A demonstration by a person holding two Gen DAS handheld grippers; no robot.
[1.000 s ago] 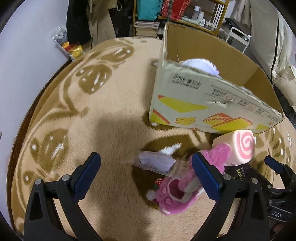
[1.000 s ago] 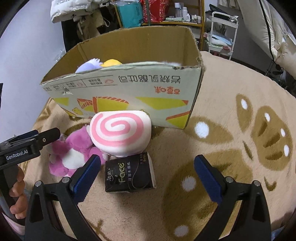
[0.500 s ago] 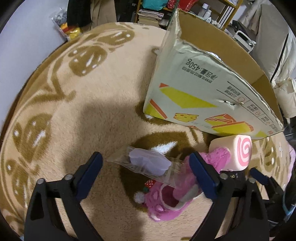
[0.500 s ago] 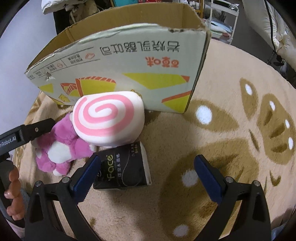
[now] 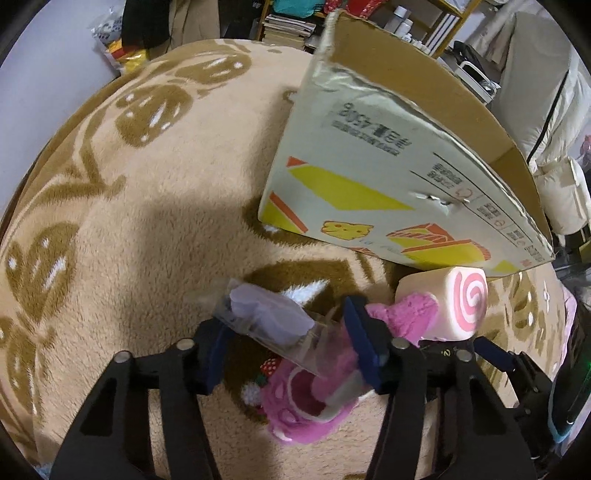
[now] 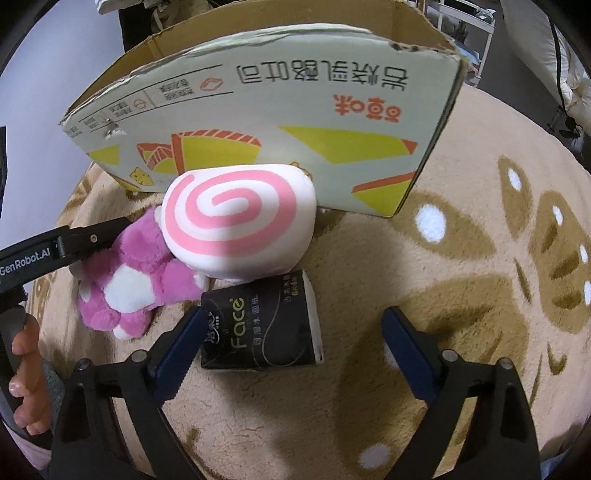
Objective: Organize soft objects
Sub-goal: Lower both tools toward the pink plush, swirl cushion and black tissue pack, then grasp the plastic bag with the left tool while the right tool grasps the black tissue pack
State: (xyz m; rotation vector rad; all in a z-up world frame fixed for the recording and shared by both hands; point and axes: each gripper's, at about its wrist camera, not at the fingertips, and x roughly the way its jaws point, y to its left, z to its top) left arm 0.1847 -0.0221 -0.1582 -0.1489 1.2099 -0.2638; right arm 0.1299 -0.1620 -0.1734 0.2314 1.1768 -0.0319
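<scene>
My left gripper (image 5: 288,343) is closing around a clear plastic bag with a pale lilac soft item (image 5: 269,317) lying on the rug; its blue pads press the bag's sides. Under and right of the bag lies a pink plush toy (image 5: 306,406), also in the right wrist view (image 6: 129,280). A pink-swirl roll cushion (image 5: 454,302) leans on the plush in front of the cardboard box (image 5: 369,173); it also shows in the right wrist view (image 6: 236,221). My right gripper (image 6: 291,339) is open, low over a black tissue pack (image 6: 266,328). The box (image 6: 258,99) stands behind.
A beige and brown patterned rug (image 5: 110,221) covers the floor. Shelves with books and bottles (image 5: 295,22) stand behind the box. White padded bedding (image 5: 546,110) is at the right. The left gripper's arm (image 6: 55,251) reaches in at the right view's left edge.
My left gripper has moved down and forward and its jaws have narrowed onto the plastic bag. My right gripper has moved lower and closer to the tissue pack, still open.
</scene>
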